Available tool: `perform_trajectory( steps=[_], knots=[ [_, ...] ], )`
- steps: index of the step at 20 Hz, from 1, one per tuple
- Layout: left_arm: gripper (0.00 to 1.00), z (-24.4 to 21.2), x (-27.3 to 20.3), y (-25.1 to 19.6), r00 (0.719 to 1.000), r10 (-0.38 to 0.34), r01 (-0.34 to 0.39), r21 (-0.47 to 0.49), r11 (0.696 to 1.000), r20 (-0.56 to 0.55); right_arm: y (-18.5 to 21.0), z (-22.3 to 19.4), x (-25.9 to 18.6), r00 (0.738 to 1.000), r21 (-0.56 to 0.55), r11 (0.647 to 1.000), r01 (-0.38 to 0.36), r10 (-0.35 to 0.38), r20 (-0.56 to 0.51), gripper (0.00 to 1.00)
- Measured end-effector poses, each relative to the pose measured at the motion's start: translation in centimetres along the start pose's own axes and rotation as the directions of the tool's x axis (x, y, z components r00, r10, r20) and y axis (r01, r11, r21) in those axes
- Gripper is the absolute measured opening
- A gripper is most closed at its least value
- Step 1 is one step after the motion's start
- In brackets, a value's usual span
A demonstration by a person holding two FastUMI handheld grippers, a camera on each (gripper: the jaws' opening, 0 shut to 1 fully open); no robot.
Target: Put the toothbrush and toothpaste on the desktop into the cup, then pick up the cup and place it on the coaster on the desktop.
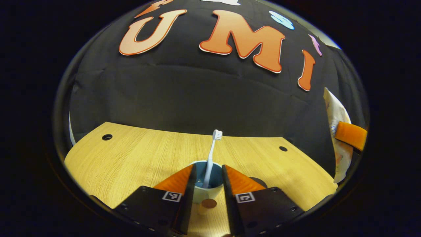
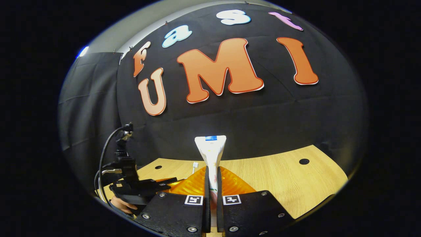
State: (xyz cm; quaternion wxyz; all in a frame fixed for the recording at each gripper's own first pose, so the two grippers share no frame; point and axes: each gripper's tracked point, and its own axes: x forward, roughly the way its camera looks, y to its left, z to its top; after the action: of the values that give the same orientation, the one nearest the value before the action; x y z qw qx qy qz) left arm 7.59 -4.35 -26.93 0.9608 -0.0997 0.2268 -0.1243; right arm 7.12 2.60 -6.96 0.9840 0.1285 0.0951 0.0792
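On the light wooden desk (image 1: 131, 154), the left gripper (image 1: 208, 179) stands open around the white cup with a blue inside (image 1: 206, 188), where the white toothbrush (image 1: 211, 158) already leans, bristles up. Further right, the right gripper (image 2: 212, 179) is clamped on the white toothpaste tube (image 2: 211, 149), held upright, its long axis vertical. The cup seems to lie off to that gripper's left.

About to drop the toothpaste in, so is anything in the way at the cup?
The toothbrush already stands in the cup, and the left tool straddles the cup's rim with fingers open. The toothpaste is clamped upright in the right tool.
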Motion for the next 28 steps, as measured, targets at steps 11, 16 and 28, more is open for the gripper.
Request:
perform_trajectory(
  steps=[11, 16, 28],
  knots=[
    [0.96, 5.1, -9.4, 3.0, 0.977, 0.136, -0.148, 0.064, 0.987, 0.163, 5.2, 2.4, 2.7, 0.993, -0.013, 0.995, -0.101, 0.102, 0.065, 0.07],
    [0.96, 6.5, -12.7, 2.1, 0.966, 0.105, -0.133, 0.106, 0.985, 0.236, 7.7, 2.0, 5.1, 0.984, -0.022, 0.987, -0.161, 0.162, 0.079, 0.07],
    [0.96, 8.2, -17.5, -0.3, 0.940, 0.081, -0.137, 0.150, 0.979, 0.332, 10.8, -2.4, 12.2, 0.968, -0.024, 0.968, -0.252, 0.252, 0.012, 0.07]
  ],
)
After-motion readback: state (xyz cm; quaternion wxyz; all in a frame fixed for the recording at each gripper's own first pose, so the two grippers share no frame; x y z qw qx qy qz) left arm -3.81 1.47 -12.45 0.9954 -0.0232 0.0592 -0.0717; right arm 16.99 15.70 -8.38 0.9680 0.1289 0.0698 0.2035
